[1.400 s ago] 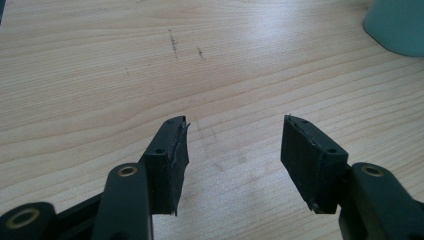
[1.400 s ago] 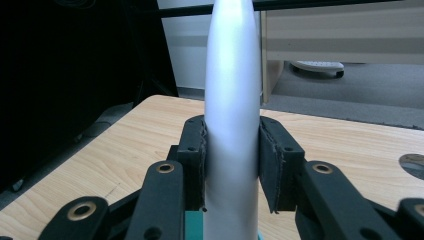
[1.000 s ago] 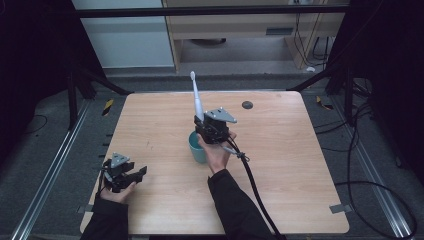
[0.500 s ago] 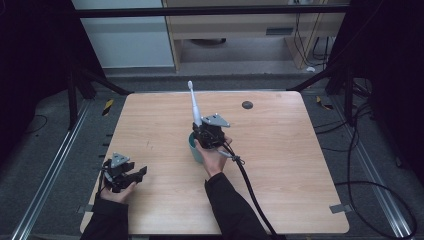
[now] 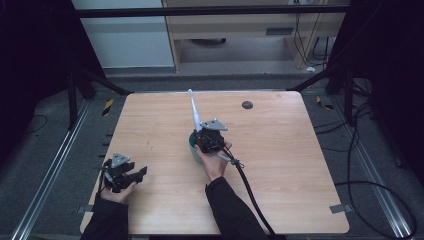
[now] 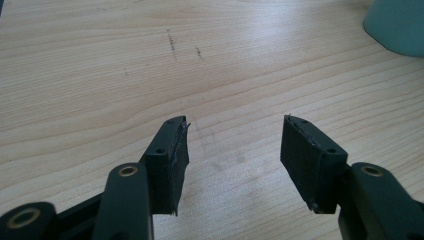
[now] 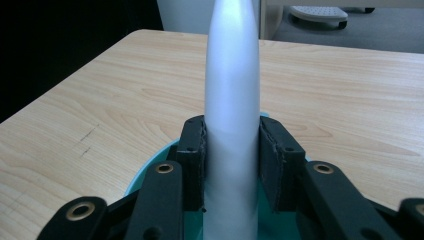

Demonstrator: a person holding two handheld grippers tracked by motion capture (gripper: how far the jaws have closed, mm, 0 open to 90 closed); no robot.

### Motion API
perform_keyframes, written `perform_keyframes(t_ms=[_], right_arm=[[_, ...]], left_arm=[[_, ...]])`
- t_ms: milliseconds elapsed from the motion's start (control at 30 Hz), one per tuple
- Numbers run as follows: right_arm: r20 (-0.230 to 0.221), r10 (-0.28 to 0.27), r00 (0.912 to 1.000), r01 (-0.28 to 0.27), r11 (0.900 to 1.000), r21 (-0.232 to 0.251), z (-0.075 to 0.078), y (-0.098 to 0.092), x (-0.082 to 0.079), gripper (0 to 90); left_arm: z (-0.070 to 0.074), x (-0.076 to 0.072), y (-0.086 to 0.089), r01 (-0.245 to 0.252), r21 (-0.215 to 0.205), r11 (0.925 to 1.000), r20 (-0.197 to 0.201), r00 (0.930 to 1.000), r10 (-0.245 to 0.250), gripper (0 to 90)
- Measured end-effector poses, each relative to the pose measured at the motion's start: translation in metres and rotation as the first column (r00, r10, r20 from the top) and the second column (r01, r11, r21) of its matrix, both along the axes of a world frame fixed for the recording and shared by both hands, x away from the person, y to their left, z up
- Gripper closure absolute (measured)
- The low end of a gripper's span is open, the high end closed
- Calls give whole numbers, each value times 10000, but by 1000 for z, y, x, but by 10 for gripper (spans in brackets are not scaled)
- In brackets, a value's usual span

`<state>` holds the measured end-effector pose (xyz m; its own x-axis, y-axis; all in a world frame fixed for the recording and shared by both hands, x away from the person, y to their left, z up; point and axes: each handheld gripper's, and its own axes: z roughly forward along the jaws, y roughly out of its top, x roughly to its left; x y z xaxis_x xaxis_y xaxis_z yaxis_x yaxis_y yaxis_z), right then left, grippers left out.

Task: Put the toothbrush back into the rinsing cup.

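We see the right gripper [image 5: 204, 141] clamping the white toothbrush [image 5: 194, 111] above the teal cup [image 5: 193, 148]; left gripper [image 5: 131, 176] gapes.

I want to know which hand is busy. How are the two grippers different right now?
The right gripper is shut on the white toothbrush; the left gripper is open, holding nothing. The right gripper is over the teal cup; the left gripper sits near the table edge. Both have black fingers.

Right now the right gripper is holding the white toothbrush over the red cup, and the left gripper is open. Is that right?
Almost. The cup is teal, not red; the right gripper view shows it. The right gripper does hold the white toothbrush over it, and the left gripper is open.
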<state>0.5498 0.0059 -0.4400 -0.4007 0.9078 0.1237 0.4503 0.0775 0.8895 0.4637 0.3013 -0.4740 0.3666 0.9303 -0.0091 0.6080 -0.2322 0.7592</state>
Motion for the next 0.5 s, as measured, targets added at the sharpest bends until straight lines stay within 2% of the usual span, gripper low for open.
perform_keyframes(t_ms=[167, 267, 300, 467, 500], right_arm=[[-107, 70, 9999, -72, 9998, -207, -2, 1, -1, 656], [-119, 95, 9999, -97, 9998, -155, -1, 1, -1, 649], [80, 130, 9999, -129, 9998, -174, 1, 0, -3, 649], [206, 215, 9996, -213, 9997, -126, 7, -2, -7, 627], [331, 257, 9991, -252, 9996, -154, 11, -5, -10, 567]], left_arm=[[0, 0, 0, 4, 1, 10000, -14, 10000, -4, 439], [0, 0, 0, 11, 14, 10000, -6, 10000, -11, 439], [0, 0, 0, 0, 16, 10000, -6, 10000, 0, 439], [0, 0, 0, 2, 16, 10000, -2, 10000, -2, 439], [0, 0, 0, -3, 10, 10000, -4, 10000, 3, 439]])
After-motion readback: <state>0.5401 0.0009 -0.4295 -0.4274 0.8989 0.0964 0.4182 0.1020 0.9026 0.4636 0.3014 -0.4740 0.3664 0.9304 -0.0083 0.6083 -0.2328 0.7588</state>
